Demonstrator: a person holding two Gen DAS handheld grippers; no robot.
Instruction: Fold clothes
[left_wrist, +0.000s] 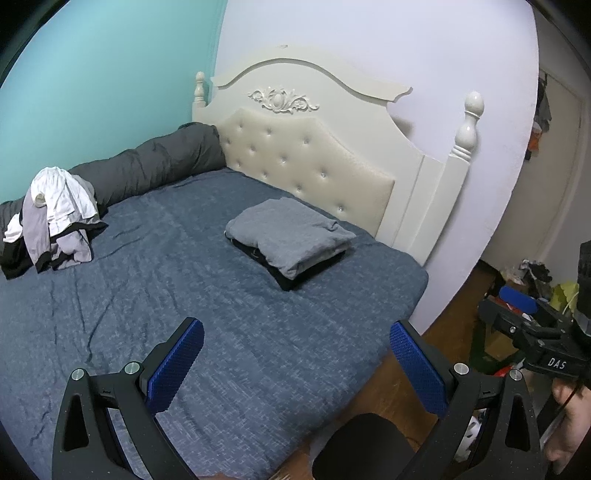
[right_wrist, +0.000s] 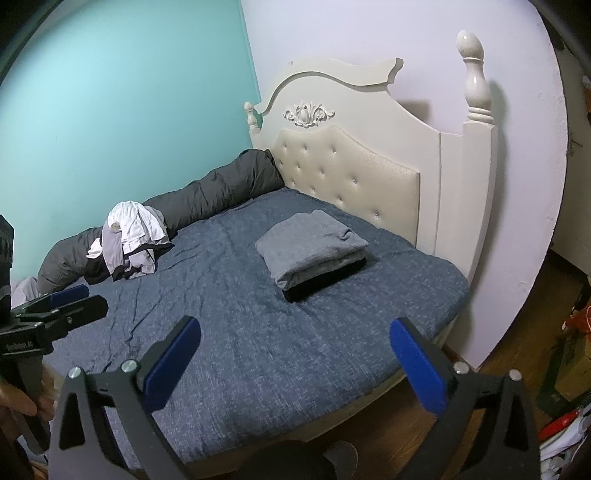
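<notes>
Lying on bed (left_wrist: 221, 332): folded stack (left_wrist: 291, 240), unfolded heap (left_wrist: 59, 206)

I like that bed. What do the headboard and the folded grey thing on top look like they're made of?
Headboard: probably painted wood, glossy cream, with a button-tufted, leather-like panel. Folded grey garment: soft matte knit, perhaps fleece or jersey.

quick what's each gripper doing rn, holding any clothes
left gripper: open, nothing between the jaws.
right gripper: open wide, holding nothing.
</notes>
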